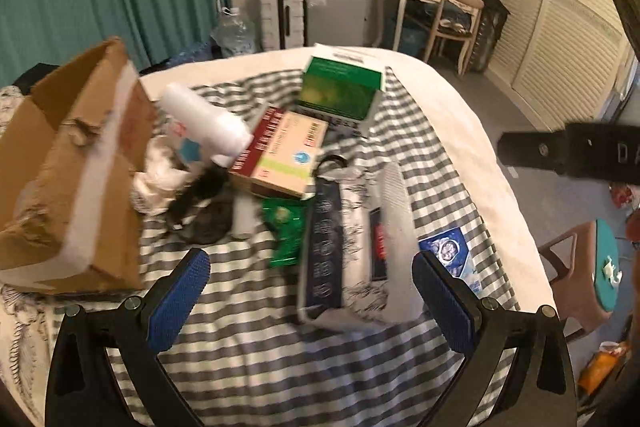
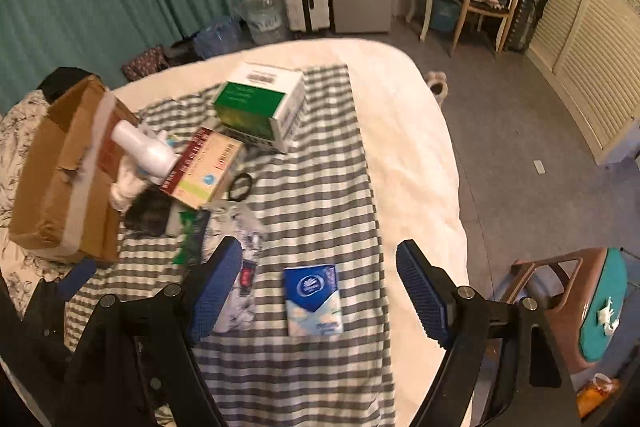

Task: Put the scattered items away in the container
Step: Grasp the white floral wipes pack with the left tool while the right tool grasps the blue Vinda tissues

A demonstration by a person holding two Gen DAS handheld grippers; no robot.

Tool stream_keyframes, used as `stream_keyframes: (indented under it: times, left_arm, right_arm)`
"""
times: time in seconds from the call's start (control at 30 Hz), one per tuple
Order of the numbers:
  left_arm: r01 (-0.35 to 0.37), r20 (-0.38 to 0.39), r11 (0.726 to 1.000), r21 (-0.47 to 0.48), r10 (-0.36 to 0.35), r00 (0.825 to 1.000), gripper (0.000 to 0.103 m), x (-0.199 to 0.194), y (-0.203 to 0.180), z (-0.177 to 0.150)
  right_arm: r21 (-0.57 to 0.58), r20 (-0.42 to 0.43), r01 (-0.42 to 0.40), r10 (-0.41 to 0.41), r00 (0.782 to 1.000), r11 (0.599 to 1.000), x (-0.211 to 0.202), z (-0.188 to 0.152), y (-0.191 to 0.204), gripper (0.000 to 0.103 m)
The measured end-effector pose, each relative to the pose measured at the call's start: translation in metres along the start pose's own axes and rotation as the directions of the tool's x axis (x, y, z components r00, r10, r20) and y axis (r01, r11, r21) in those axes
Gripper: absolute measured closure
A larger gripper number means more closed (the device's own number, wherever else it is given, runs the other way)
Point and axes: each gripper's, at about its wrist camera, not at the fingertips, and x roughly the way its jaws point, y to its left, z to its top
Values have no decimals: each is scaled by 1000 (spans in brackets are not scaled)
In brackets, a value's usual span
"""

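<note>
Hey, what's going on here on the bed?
A person is tidying clutter on a striped cloth into a brown cardboard box, using two handheld grippers. Both the left gripper and the right gripper are open and empty. The right one hovers over a blue tissue pack; a white plastic bottle leans at the box.

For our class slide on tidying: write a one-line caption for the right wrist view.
Open right tool above a tissue pack on the striped cloth, cardboard box at left.
</note>
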Motion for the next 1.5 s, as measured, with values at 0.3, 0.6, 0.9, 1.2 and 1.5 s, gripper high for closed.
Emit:
stream_keyframes:
  times: [0.3, 0.6, 0.9, 1.2, 1.5]
  left_arm:
    - [-11, -57, 997, 77, 15, 998, 0, 51, -30, -8]
    - [-79, -109, 995, 66, 86, 990, 48, 61, -12, -13]
    - [-122, -17, 992, 43, 123, 992, 52, 18, 6, 6]
    - [-160, -10, 987, -1, 160, 987, 52, 4, 29, 20]
    - [-158, -27, 986, -58, 157, 987, 52, 0, 57, 20]
  right_arm:
    - [-2, -98, -32, 32, 995, 999, 41, -1, -10, 23]
    - [-108, -269, 26, -54, 962, 994, 81, -21, -3, 24]
    - [-204, -309, 50, -113, 944, 978, 94, -37, 20, 24]
    - [-278, -375, 110, -213, 902, 954, 134, -52, 36, 24]
    - [-237, -333, 117, -194, 923, 964, 119, -43, 54, 51]
